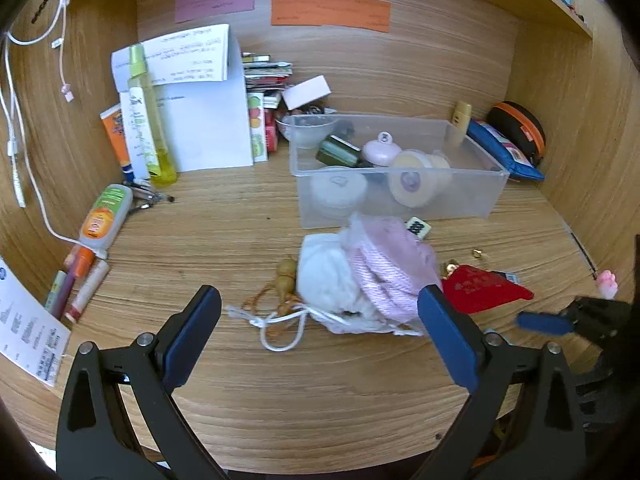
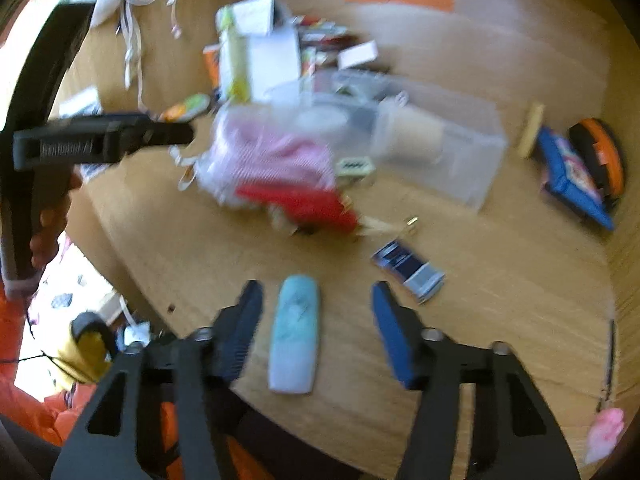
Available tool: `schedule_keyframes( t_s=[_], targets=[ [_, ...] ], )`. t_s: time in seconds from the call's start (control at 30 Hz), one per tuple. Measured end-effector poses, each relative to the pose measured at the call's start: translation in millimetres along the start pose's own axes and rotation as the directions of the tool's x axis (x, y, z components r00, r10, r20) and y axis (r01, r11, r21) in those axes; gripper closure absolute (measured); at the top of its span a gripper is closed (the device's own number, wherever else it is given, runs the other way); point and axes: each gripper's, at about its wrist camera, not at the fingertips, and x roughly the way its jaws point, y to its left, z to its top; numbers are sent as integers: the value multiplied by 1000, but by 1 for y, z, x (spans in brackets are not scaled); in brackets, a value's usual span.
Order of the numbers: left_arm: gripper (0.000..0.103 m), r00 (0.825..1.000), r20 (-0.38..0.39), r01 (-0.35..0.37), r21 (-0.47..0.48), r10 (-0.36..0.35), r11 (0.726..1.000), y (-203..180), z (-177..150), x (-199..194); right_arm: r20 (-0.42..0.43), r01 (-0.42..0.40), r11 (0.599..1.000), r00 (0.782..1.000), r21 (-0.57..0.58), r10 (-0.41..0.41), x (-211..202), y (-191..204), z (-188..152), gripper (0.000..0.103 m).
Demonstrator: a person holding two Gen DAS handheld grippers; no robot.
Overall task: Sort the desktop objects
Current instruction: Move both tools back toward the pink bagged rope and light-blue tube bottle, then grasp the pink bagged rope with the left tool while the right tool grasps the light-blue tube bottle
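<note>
Your left hand-held gripper point(image 1: 320, 312) is spread wide w/ nothing between the pads, hovering just above the desk point(image 1: 240, 400) in front of the mesh bag point(image 1: 360, 280) of pink and white yarn. A small wooden gourd charm point(image 1: 286, 276) lies touching the bag's left side; a red pouch point(image 1: 486, 292) sits just beside its right. Behind the bag is the clear plastic bin point(image 1: 400, 196), w/ jars and a pink lidded pot inside. Your right hand-held gripper point(image 2: 318, 320) is also wide open, empty, w/ a pale blue flat case point(image 2: 294, 336) lying on the desk between its fingers (view is blurred, contact can't be told). A dark blue packet point(image 2: 408, 270) lies near, to the right.
</note>
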Motion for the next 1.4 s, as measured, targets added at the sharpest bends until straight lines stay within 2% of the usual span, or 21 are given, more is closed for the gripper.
schedule_keyframes(
  t_s=[0.07, 0.23, 0.37, 0.43, 0.5, 0.63, 0.77, 0.87, 0.9, 0.93, 1.03, 1.23, 1.4],
  targets=[
    [3, 1000, 4, 24, 3, -24, 1000, -2, 0, 1, -13, -1, 1000, 1000, -1, 1, 6, 0, -1, 64],
    [4, 999, 12, 34, 14, -34, 999, -7, 6, 6, -31, -20, 1000, 999, 5, 20, 13, -2, 0, 68],
    [10, 999, 8, 42, 29, -42, 999, -13, 13, 14, -37, -16, 1000, 999, -1, 16, 15, 2, 0, 71],
    [15, 998, -7, 66, 27, -66, 997, -16, 15, 20, -40, -20, 1000, 999, -11, 20, 15, 5, 0, 78],
    [17, 996, -28, 83, 32, -82, 996, -20, 17, 28, -37, -11, 1000, 999, -27, 10, 14, 9, -1, 80],
    [29, 987, -89, 138, 19, -135, 990, -22, 17, 44, -32, -10, 1000, 999, -30, 9, 14, 9, -2, 81],
    [31, 981, -115, 160, -1, -159, 987, -22, 15, 55, -24, 16, 1000, 1000, 10, -16, 8, -3, -3, 81],
    [41, 980, -106, 170, -16, -171, 985, -19, 18, 52, 1, 33, 998, 999, 55, -33, -3, -20, -2, 81],
    [46, 979, -104, 174, -18, -175, 985, -18, 19, 51, 13, 43, 997, 999, 71, -44, -10, -27, -1, 81],
    [55, 979, -99, 180, -17, -181, 984, -18, 21, 49, 23, 52, 995, 998, 83, -54, -15, -32, 0, 81],
    [60, 978, -96, 184, -13, -185, 983, -21, 25, 45, 52, 95, 990, 994, 107, -101, -29, -49, 6, 81],
    [62, 976, -87, 204, 36, -200, 978, -39, 33, 35, 86, 129, 983, 986, 133, -141, -34, -70, 25, 81],
    [62, 974, -126, 202, 98, -189, 975, -62, 34, 44, 80, 109, 986, 990, 128, -119, -17, -76, 39, 81]
  ],
)
